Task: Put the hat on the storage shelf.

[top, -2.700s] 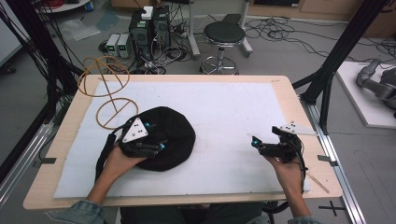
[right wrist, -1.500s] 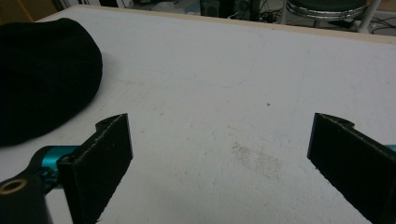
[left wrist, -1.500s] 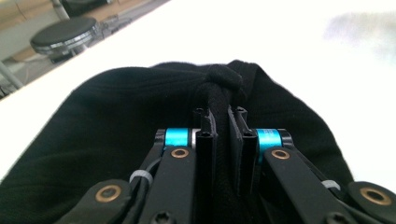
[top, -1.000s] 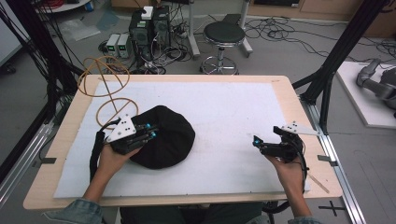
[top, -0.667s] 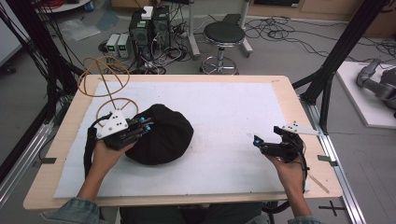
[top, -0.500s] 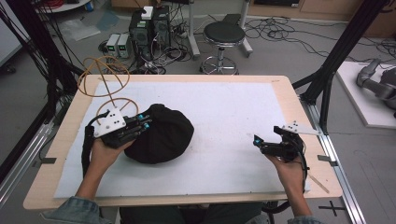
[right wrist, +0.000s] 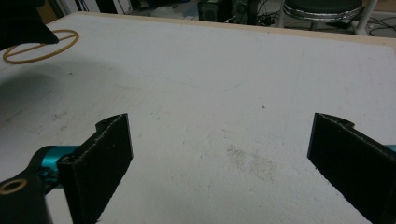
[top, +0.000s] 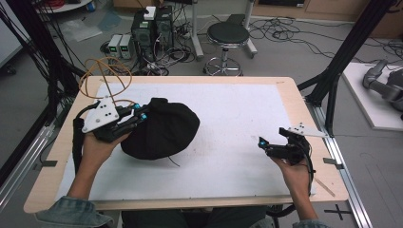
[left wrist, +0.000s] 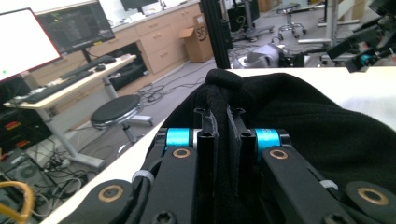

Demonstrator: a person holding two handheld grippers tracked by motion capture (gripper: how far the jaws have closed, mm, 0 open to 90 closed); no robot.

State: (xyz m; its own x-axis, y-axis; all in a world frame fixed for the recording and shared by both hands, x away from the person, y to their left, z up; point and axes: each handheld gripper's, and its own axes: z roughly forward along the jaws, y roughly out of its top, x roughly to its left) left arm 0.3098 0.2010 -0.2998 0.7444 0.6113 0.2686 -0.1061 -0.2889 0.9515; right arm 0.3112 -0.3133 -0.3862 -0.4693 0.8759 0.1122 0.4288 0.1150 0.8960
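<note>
The black cloth bundle [top: 161, 132] lies left of centre in the high view, on the white mat [top: 237, 118]. The left gripper [top: 139, 114] has its jaws pinched narrow on a thick fold at the bundle's upper left edge; in the left gripper view that fold [left wrist: 223, 100] stands up between the jaws. The right gripper [top: 262, 142] sits at the lower right of the frame, well apart, jaws spread wide over bare mat.

The grip takes only one fold, so it could slip if the bundle drags. An orange wire ring stand [top: 105, 78] rises just beyond the left hand and could snag. Open mat stretches between bundle and right gripper.
</note>
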